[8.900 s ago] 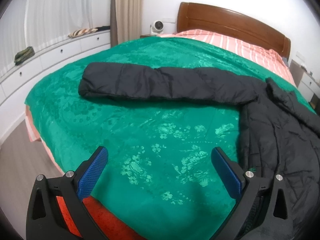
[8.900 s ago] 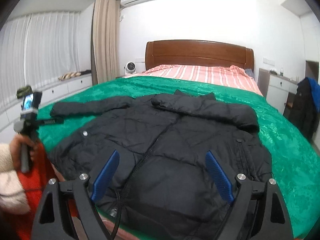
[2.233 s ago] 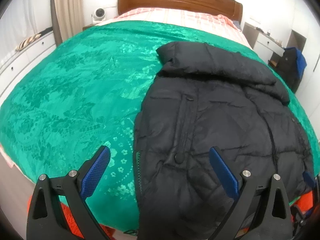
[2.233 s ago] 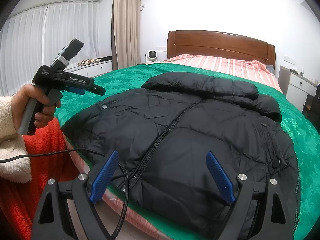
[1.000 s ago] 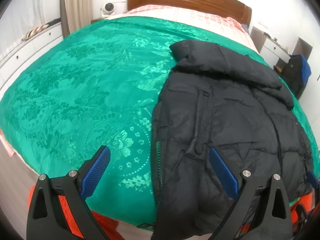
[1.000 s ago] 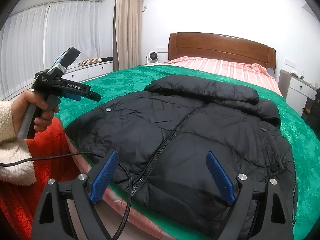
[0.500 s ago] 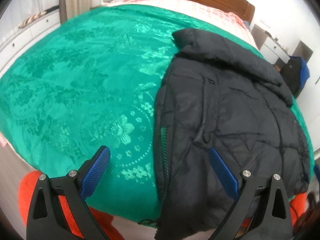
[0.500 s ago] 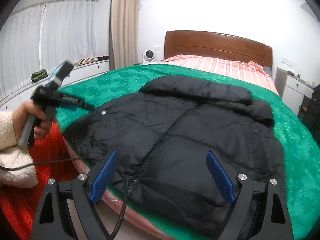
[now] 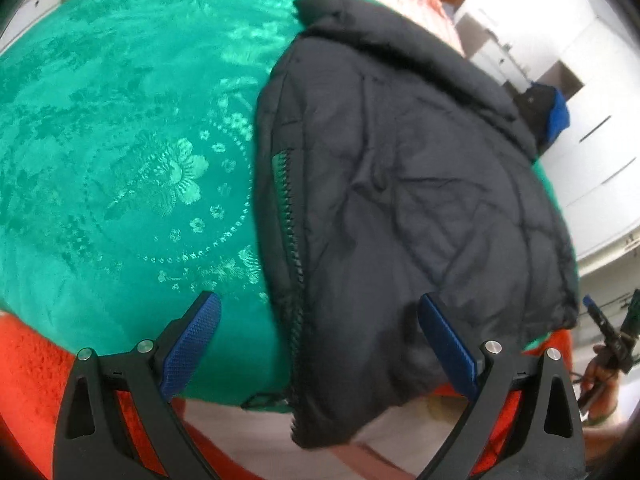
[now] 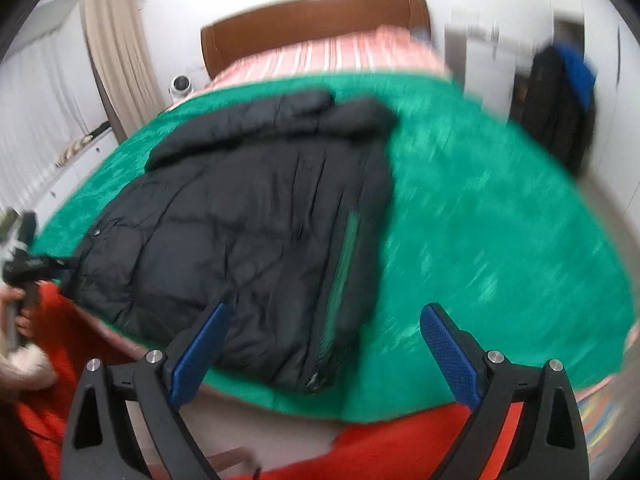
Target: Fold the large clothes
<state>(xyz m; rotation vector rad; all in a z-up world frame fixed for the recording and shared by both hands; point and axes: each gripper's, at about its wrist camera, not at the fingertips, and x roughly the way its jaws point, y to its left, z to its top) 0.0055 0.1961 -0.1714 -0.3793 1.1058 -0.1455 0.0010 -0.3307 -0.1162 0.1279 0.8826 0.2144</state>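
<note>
A black puffer jacket lies on the green bedspread with both sleeves folded in, collar toward the headboard, hem hanging over the near bed edge. It also shows in the right wrist view, blurred. My left gripper is open and empty, just above the jacket's lower left hem corner. My right gripper is open and empty, above the jacket's lower right hem corner. The left gripper also shows at the far left of the right wrist view.
The green bedspread stretches to the jacket's right. A wooden headboard and striped sheet are at the far end. A dark coat hangs by a white cabinet at the right. Orange fabric lies below the bed edge.
Both grippers have moved down and closer to the jacket's hem corners at the near bed edge. The right wrist view swung right and is blurred. Earlier, the left sleeve was folded in.
</note>
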